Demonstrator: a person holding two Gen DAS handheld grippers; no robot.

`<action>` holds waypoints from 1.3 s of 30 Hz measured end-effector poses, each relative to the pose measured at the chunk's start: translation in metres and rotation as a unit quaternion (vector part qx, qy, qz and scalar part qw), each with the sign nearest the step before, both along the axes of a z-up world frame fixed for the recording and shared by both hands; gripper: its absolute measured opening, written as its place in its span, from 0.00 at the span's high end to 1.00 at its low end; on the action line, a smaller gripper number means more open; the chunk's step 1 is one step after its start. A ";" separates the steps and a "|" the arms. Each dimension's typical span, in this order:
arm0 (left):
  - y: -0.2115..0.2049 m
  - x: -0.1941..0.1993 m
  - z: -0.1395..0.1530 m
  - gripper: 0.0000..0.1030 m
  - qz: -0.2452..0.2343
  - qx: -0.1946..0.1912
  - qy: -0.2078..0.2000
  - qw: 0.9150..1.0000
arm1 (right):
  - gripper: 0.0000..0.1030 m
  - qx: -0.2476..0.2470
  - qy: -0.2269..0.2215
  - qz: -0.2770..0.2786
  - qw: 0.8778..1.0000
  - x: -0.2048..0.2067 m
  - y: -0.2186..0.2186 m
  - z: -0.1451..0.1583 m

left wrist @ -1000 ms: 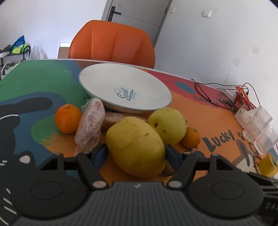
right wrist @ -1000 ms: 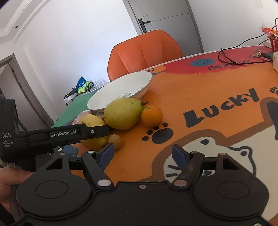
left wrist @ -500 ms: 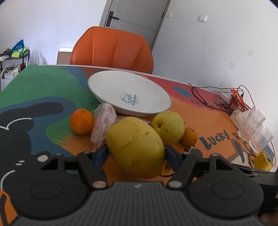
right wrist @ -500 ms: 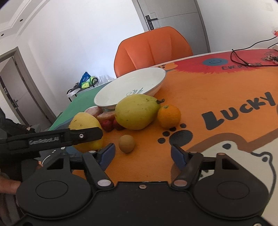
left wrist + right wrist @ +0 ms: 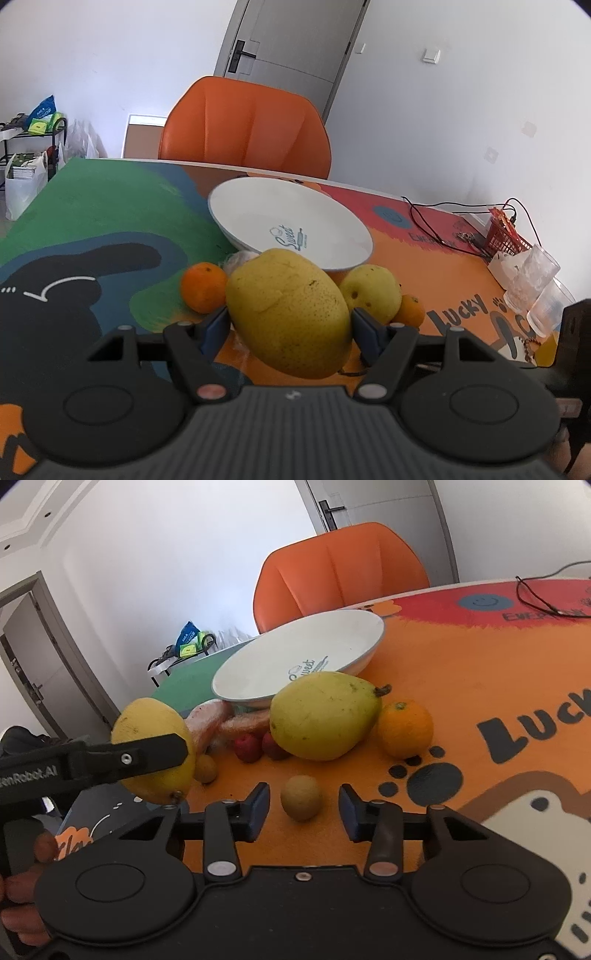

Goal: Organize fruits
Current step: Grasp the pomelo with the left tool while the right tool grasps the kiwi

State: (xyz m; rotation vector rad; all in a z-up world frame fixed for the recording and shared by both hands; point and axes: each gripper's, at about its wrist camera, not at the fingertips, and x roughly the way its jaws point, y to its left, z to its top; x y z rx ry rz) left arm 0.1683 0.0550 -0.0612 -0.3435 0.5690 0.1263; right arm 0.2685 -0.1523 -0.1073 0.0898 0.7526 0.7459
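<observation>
Left gripper (image 5: 290, 326) clamped on the big yellow fruit (image 5: 288, 314), carried higher off the table (image 5: 92, 206) than a second ago. Right gripper (image 5: 303, 808) closing around the small brown fruit (image 5: 300, 796), pads not yet touching; white bowl (image 5: 258, 679) beyond, empty.

Orange chair (image 5: 245, 127) behind table (image 5: 96, 206); clear cups (image 5: 535, 280), perhaps plastic, beside cables (image 5: 436, 221).

On the table (image 5: 480, 672) there is one white bowl (image 5: 280, 664), two oranges (image 5: 203, 287) (image 5: 404, 729), one big yellow mango (image 5: 290, 314) and one large yellow-green pear (image 5: 323, 716). There are two small red fruits (image 5: 247, 748), two small brownish round fruits (image 5: 300, 797) and two wrapped pinkish pieces (image 5: 207, 720). At the table's edge stand two clear cups (image 5: 532, 277), and behind the table one orange chair (image 5: 245, 129).
</observation>
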 end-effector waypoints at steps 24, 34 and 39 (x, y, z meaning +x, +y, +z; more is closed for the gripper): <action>0.013 0.025 0.036 0.33 0.003 0.030 -0.036 0.999 | 0.77 0.057 -0.043 -0.022 0.997 0.011 -0.018 0.050; 0.014 0.053 0.040 0.33 -0.003 0.034 -0.035 0.999 | 0.77 0.065 -0.056 -0.026 0.996 0.033 -0.011 0.061; 0.016 0.070 0.038 0.33 -0.003 0.033 -0.029 0.999 | 0.77 0.071 -0.055 -0.026 0.996 0.048 -0.006 0.063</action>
